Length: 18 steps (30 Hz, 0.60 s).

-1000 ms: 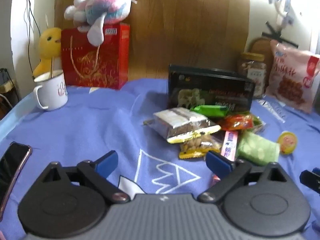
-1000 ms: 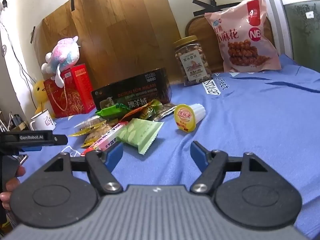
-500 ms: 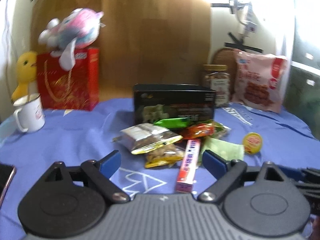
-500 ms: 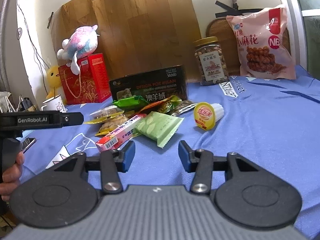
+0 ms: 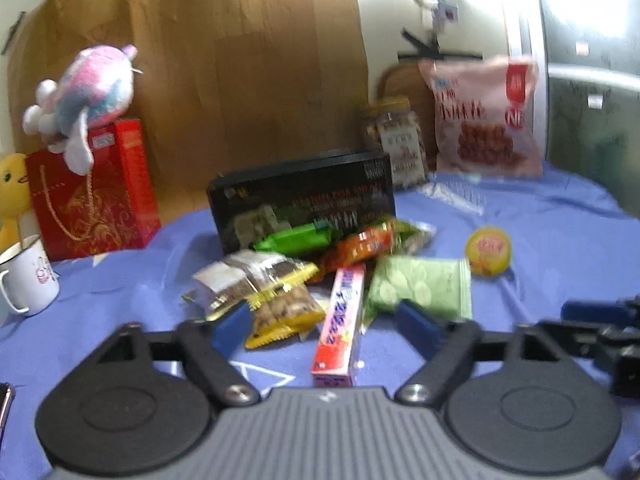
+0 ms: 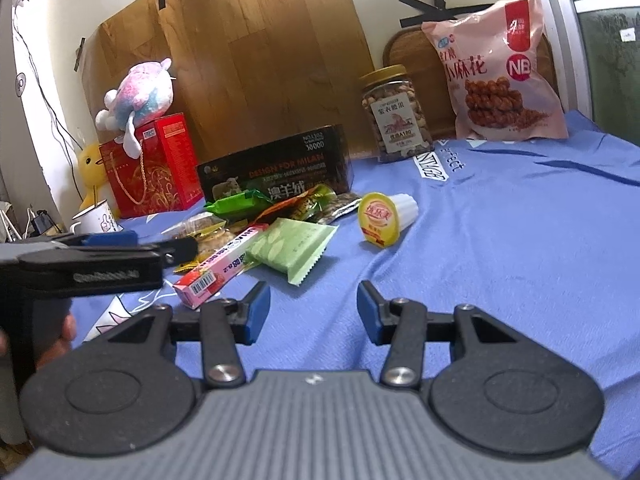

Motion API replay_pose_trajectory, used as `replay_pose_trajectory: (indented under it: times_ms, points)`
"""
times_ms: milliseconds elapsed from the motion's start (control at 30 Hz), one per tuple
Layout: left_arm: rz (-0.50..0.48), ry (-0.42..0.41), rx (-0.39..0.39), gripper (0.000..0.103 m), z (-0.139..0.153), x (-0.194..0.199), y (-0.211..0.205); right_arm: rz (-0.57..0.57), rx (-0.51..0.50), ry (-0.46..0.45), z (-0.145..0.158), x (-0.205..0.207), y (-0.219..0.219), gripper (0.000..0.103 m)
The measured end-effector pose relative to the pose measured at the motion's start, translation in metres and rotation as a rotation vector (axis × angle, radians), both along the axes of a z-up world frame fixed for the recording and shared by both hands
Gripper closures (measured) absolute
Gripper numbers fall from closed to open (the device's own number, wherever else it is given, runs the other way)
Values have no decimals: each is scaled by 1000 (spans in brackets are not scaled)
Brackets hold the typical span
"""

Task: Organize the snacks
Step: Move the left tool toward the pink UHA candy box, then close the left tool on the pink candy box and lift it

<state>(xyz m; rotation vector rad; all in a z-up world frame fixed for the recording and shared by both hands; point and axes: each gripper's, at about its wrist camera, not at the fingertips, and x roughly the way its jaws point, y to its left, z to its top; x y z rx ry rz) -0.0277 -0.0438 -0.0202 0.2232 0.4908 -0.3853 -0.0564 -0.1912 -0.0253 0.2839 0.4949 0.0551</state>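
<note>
left gripper (image 5: pixel 324 326) fingers, just closing, stand apart astride the pink candy box (image 5: pixel 340 326); right gripper (image 6: pixel 312 310) fingers spread, empty.

My claws carry blue pads (image 6: pixel 256 312) on black arms. The cloth (image 6: pixel 520 240) is periwinkle blue with white lettering. A pink candy box (image 5: pixel 342 320) (white barcode), a pale green leaf-patterned wafer pack (image 5: pixel 420 288), a red gift bag (image 6: pixel 152 168) with gold swirls.

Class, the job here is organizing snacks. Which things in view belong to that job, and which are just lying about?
Belong: pink candy box, green wafer packet, jelly cup, peanut packet, nut jar, pink snack bag.
Lying about: plush toy, red gift box, mug.
</note>
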Motion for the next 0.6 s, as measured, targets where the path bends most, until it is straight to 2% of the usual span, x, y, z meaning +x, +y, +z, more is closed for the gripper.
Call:
replay_pose_trajectory:
  times_ms: [33, 67, 100, 133, 233, 300, 367, 433, 533, 600]
  points:
    - [1, 22, 18, 51, -4, 4, -2, 0, -2, -1, 0, 0, 0, 52]
    - [-2, 53, 34, 66, -10, 9, -4, 0, -4, -1, -1, -1, 1, 52]
    - [-6, 78, 43, 74, -15, 13, -5, 0, -4, -1, -1, -1, 1, 52]
    - [-14, 98, 38, 74, -20, 16, -4, 0, -3, 0, -1, -1, 1, 52]
    - [-42, 87, 30, 76, -24, 11, 4, 3, -5, 4, -1, 1, 2, 52]
    - [-100, 105, 19, 80, -21, 3, 15, 15, -12, 5, 0, 3, 4, 52]
    - [-170, 120, 30, 80, -19, -8, 30, 44, -21, 1, 3, 6, 8, 52]
    - [-232, 112, 74, 79, -18, -21, 49, 91, -24, 0, 5, 10, 13, 52]
    - [-227, 84, 158, 71, -17, -32, 72, 172, -27, 14, 4, 19, 26, 52]
    - [-164, 45, 197, 46, -14, -35, 85, 233, -28, 37, 3, 29, 37, 52]
